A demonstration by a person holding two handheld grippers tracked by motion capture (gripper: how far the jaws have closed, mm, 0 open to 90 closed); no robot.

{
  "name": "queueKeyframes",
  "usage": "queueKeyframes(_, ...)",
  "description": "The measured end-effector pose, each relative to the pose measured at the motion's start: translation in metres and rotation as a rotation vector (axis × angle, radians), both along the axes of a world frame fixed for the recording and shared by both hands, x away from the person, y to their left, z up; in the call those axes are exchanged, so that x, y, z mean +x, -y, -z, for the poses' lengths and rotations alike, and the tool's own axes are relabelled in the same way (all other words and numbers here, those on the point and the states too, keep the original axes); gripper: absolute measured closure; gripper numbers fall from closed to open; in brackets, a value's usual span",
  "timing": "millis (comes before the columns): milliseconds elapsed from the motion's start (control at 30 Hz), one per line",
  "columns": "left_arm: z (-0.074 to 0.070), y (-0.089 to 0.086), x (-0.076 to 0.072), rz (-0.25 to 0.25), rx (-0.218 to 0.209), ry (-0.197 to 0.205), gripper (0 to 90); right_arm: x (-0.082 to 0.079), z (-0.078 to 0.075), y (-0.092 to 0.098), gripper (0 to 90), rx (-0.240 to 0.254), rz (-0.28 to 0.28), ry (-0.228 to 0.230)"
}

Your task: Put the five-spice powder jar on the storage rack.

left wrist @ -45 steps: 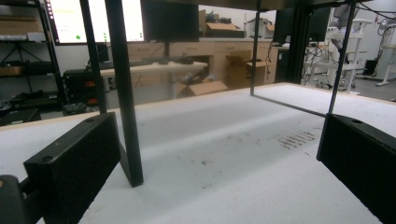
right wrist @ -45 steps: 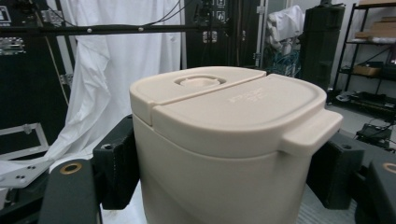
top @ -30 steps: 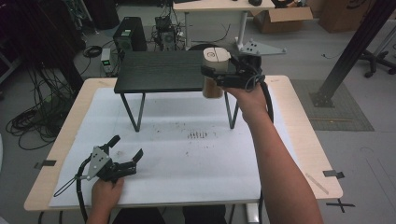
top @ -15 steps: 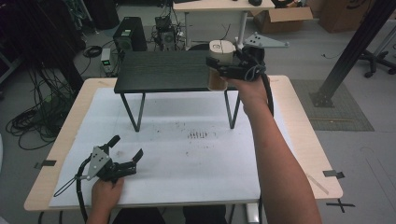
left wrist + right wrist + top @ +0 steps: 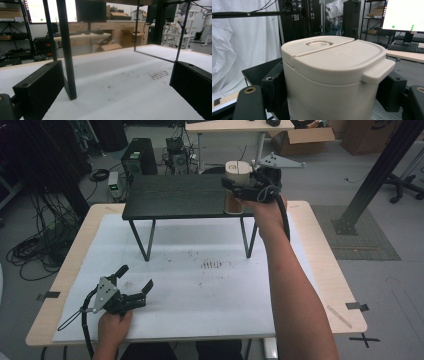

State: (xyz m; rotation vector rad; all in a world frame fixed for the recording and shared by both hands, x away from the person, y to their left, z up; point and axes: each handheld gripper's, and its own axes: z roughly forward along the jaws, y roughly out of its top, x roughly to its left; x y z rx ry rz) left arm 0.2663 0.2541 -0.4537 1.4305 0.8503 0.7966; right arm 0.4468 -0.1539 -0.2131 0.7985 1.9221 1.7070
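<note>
Cream lidded canister (image 5: 329,75) is clamped by the right gripper (image 5: 240,187) over the black shelf's (image 5: 175,197) right end; its base is cut off, contact with shelf unclear. Left gripper (image 5: 137,282) is held open, empty, on the white mat (image 5: 210,285).

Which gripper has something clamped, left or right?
The right gripper, shut on the beige canister above the black shelf. The left gripper rests open.

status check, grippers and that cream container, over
Right gripper shut on cream container, over the right end of the black shelf. Left gripper open, low on the white mat. Nothing in the way.
</note>
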Motion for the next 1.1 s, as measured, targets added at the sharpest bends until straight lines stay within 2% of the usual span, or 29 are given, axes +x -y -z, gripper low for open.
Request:
queueKeyframes(367, 0.0, -0.0001, -0.0001, 0.0, 0.002, 0.0, 0.2, 0.007, 0.0025, -0.0043, 24.1, -0.005, 0.03, 0.004)
queueKeyframes(533, 0.0, -0.0001, -0.0002, 0.0, 0.001, 0.001, 0.2, 0.0085, 0.0047, -0.0037, 24.1, -0.016, 0.029, 0.007)
queueKeyframes(767, 0.0001, -0.0001, -0.0004, 0.0, 0.002, 0.002, 0.2, 0.0092, 0.0096, -0.0025, 24.1, 0.002, 0.027, 0.037)
queueKeyframes(1100, 0.0001, -0.0001, -0.0004, 0.0, 0.002, 0.002, 0.2, 0.0091, 0.0098, -0.0026, 24.0, 0.003, 0.027, 0.036)
